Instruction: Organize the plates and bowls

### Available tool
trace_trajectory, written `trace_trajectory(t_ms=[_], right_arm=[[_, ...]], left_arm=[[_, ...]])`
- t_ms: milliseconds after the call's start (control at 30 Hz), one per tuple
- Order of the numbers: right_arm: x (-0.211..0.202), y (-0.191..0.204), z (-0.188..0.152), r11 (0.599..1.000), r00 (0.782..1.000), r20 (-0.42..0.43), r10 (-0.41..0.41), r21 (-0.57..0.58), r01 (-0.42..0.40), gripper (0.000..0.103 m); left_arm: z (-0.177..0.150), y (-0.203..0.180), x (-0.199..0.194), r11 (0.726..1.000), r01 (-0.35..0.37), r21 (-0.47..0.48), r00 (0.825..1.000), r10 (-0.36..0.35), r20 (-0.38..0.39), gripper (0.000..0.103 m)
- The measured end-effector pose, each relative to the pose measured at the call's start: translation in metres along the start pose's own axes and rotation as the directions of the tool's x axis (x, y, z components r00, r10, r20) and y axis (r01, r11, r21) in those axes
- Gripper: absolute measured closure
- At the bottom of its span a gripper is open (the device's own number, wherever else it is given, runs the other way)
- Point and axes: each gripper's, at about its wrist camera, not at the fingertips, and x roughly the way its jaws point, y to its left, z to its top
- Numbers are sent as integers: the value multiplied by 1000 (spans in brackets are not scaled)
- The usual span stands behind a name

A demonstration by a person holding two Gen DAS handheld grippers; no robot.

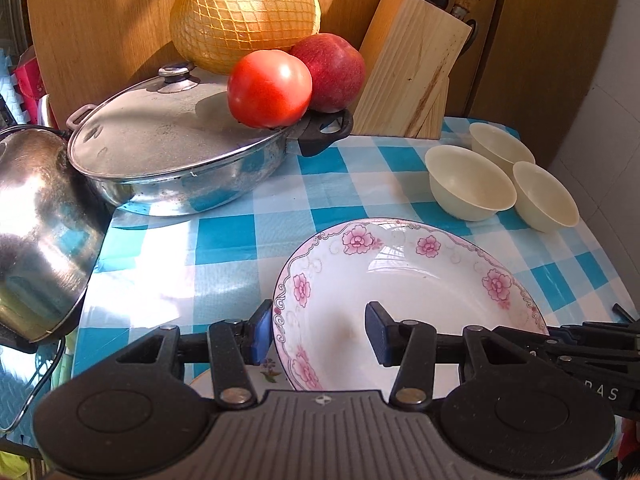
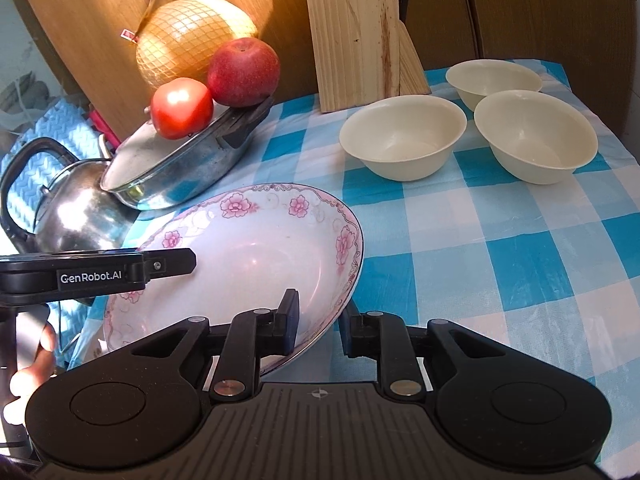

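A white deep plate with pink flowers [image 1: 408,280] [image 2: 248,252] is tilted up off the blue checked cloth. My left gripper [image 1: 318,334] is open, its jaws straddling the plate's near left rim. My right gripper [image 2: 318,322] straddles the plate's right rim with its jaws close around it, and its arm shows in the left wrist view [image 1: 592,344]. A second floral plate [image 1: 256,372] peeks out beneath. Three cream bowls [image 1: 466,184] [image 1: 500,146] [image 1: 544,196] stand at the far right; in the right wrist view they are ahead [image 2: 404,136] [image 2: 494,80] [image 2: 536,136].
A lidded steel pan [image 1: 172,152] holds a tomato [image 1: 270,88] and an apple [image 1: 330,72], with a netted pomelo [image 1: 244,12] behind. A steel kettle [image 1: 36,232] stands at the left edge. A wooden knife block [image 1: 412,68] stands at the back.
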Motion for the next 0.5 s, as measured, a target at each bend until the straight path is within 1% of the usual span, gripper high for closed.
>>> trace_trajectory(t_ms=[100,200,367,500], right_arm=[[-3,10,-7,999,1000,-7,20,-28,-20,76],[-4,20,-11,998,999,-13,35,-57,-35,76],[-4,33,-20,993,998,-26,62,-97,-64,76],[-5,42,-26,989,996,-39,77,-121,-81,76]], left_arm=[[-11,4,-8,1000,-28,2,1000,28,3,62],[-21,13,-14,999,-35,-25,999,35,-5,63],[-33,22,-26,997,-64,-42,998,64,7,63],[-46,27,-27,995,-89,-54,996,88,-22,63]])
